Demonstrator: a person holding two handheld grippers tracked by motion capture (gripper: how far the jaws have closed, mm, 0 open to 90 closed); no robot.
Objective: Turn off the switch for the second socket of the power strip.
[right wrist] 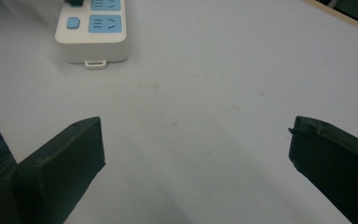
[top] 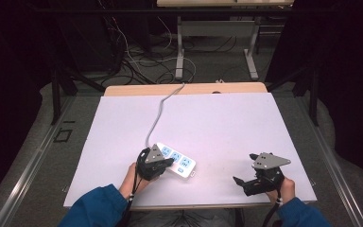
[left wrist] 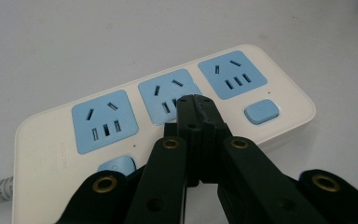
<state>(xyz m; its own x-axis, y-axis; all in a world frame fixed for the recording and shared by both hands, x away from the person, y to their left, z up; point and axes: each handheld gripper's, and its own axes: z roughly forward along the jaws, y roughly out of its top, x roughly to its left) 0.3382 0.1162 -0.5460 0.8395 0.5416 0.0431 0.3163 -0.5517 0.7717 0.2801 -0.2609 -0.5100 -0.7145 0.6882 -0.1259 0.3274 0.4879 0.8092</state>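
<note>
Power strip [top: 176,160] with 3 blue sockets [left wrist: 169,95], flat on white table [top: 217,123] near front edge; left tool [left wrist: 195,103] closed, tips over middle socket; right tool [right wrist: 196,154] wide apart, well aside, holding nothing.

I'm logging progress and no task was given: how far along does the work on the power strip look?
Nothing looks finished: the power strip lies flat on the white table with all three sockets empty. In hand: the left gripper, jaws shut, points at the middle socket, above or on it. The right gripper is open over bare table. What remains can't be told.
</note>
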